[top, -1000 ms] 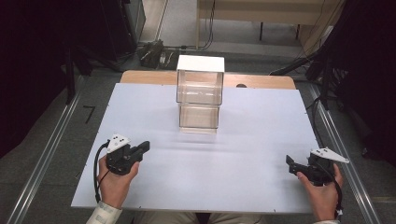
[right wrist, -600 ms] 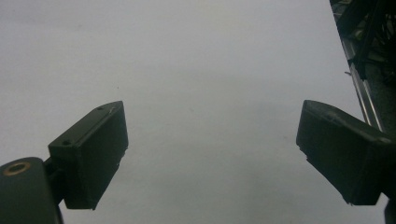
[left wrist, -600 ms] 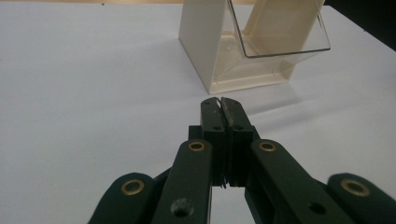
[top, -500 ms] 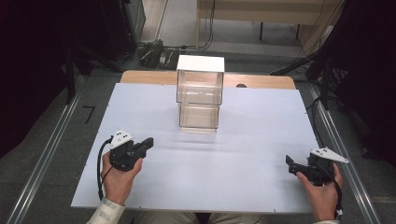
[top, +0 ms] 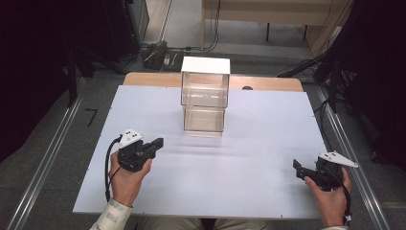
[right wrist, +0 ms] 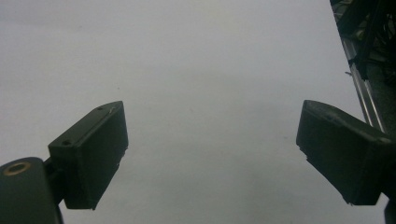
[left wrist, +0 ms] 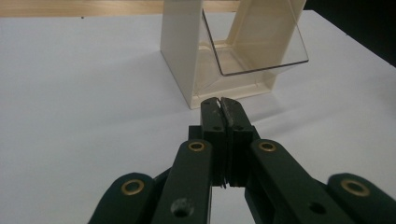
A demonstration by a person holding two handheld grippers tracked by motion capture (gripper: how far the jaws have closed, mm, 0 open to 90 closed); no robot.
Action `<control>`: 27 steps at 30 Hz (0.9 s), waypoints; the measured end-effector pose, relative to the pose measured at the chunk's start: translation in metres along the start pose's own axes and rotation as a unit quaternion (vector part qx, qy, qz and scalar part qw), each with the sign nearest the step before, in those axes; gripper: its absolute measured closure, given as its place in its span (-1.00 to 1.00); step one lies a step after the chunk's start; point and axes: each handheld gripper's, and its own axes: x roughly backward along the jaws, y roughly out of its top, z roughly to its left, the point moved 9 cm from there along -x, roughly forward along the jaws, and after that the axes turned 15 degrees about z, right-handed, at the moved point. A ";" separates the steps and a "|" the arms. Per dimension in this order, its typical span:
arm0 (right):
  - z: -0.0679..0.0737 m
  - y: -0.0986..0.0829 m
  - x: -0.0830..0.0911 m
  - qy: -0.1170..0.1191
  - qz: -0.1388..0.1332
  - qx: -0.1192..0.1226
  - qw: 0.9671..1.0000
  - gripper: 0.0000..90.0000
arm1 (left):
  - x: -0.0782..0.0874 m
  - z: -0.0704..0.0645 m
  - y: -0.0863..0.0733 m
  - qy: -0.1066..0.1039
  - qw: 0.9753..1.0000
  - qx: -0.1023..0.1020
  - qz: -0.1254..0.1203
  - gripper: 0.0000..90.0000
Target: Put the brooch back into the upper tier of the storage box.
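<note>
Resting low over the white desk (top: 249, 158), the left hand-held gripper (top: 157, 143) is clenched on nothing, aimed at the clear two-tier box (top: 205, 96) with white top standing mid-desk toward the far edge. At right, the right hand-held gripper (top: 297, 167) gapes released.

1. Tabletop (top: 268, 158): smooth, matt white sheet laid over a light wood board whose edge shows at the far side.
2. Stacked drawer box (top: 205, 96): glossy clear plastic fronts, opaque cream plastic walls, matt white top.
3. Left tool (left wrist: 220, 112): matt black plastic with brass-coloured metal rivets.
4. Right tool (right wrist: 212, 158): matt black plastic pads.
</note>
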 end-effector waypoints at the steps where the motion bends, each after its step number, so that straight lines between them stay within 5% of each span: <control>1: 0.000 0.000 0.000 0.001 0.000 0.001 1.000 -0.83 | -0.001 -0.001 0.001 -0.001 1.000 -0.002 0.000 1.00; 27: -0.001 0.000 -0.001 0.004 0.002 0.001 1.000 -0.83 | -0.005 -0.021 0.030 -0.018 1.000 -0.026 0.004 1.00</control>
